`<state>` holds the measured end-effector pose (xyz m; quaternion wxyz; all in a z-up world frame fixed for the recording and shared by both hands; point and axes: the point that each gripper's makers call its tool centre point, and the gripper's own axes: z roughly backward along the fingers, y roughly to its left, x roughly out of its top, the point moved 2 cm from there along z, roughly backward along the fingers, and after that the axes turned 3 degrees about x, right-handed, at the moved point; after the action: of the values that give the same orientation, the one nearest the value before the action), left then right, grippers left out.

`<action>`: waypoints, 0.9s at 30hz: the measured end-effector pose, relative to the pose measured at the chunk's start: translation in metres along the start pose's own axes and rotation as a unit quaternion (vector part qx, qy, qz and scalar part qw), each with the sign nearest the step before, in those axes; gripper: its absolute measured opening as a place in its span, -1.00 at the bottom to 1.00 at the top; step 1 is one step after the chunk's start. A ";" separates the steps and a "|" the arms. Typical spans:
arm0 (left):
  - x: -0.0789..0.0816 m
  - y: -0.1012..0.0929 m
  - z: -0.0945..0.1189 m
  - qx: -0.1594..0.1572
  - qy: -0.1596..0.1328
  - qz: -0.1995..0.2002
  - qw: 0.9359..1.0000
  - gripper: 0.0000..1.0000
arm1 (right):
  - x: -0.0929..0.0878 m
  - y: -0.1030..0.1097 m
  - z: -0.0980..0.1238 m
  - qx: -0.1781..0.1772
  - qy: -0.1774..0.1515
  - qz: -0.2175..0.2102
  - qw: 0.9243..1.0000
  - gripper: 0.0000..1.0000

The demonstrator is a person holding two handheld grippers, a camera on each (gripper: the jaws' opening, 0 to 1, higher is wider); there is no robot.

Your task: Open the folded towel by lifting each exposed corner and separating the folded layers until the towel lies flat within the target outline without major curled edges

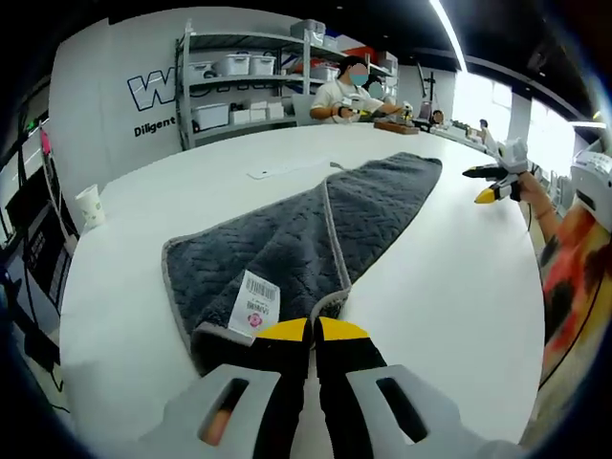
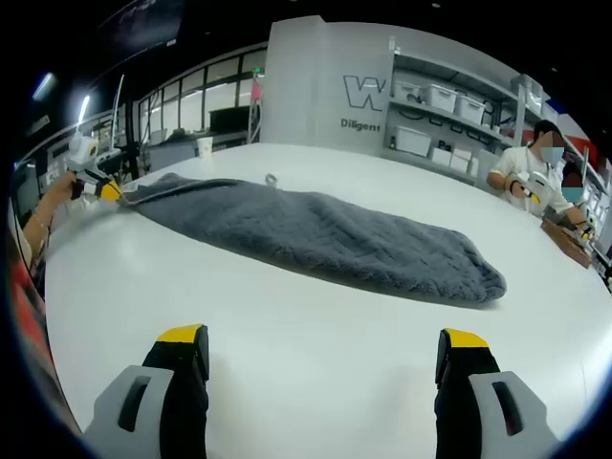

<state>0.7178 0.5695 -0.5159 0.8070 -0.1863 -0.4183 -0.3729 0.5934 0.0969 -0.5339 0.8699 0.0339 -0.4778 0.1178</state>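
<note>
A dark grey towel (image 1: pixel 306 229) lies folded lengthwise on the white table (image 1: pixel 449 287), with a white barcode label (image 1: pixel 256 301) near its close end. My left gripper (image 1: pixel 313 330) is shut on the towel's near corner, yellow tips pressed together at the hem. In the right gripper view the towel (image 2: pixel 325 239) stretches across the table (image 2: pixel 316 316), and the left gripper (image 2: pixel 105 189) pinches its far left end. My right gripper (image 2: pixel 320 339) stands wide open over bare table, short of the towel. It also appears as the right gripper (image 1: pixel 490 184), held beside the towel's far end.
A paper cup (image 1: pixel 91 206) stands at the table's left edge. A small white item (image 1: pixel 260 174) lies beyond the towel. A seated person (image 1: pixel 344 96) works at the far side, before shelves (image 1: pixel 239 86) with white bins. The same person (image 2: pixel 535 177) sits at the right.
</note>
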 end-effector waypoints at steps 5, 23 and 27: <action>-0.007 0.000 0.006 -0.005 0.022 0.002 1.000 -0.97 | -0.001 0.001 0.001 0.001 0.003 0.000 1.000 0.98; -0.009 -0.002 0.006 -0.006 0.021 -0.006 1.000 -0.55 | 0.001 0.001 -0.001 0.003 0.007 0.004 1.000 0.98; 0.009 -0.013 0.011 -0.026 -0.022 0.004 0.999 -0.39 | 0.001 0.002 -0.002 0.005 0.007 0.005 1.000 0.98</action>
<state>0.7052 0.5643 -0.5023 0.7941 -0.2173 -0.4251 -0.3761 0.5957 0.0995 -0.5341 0.8722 0.0353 -0.4716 0.1251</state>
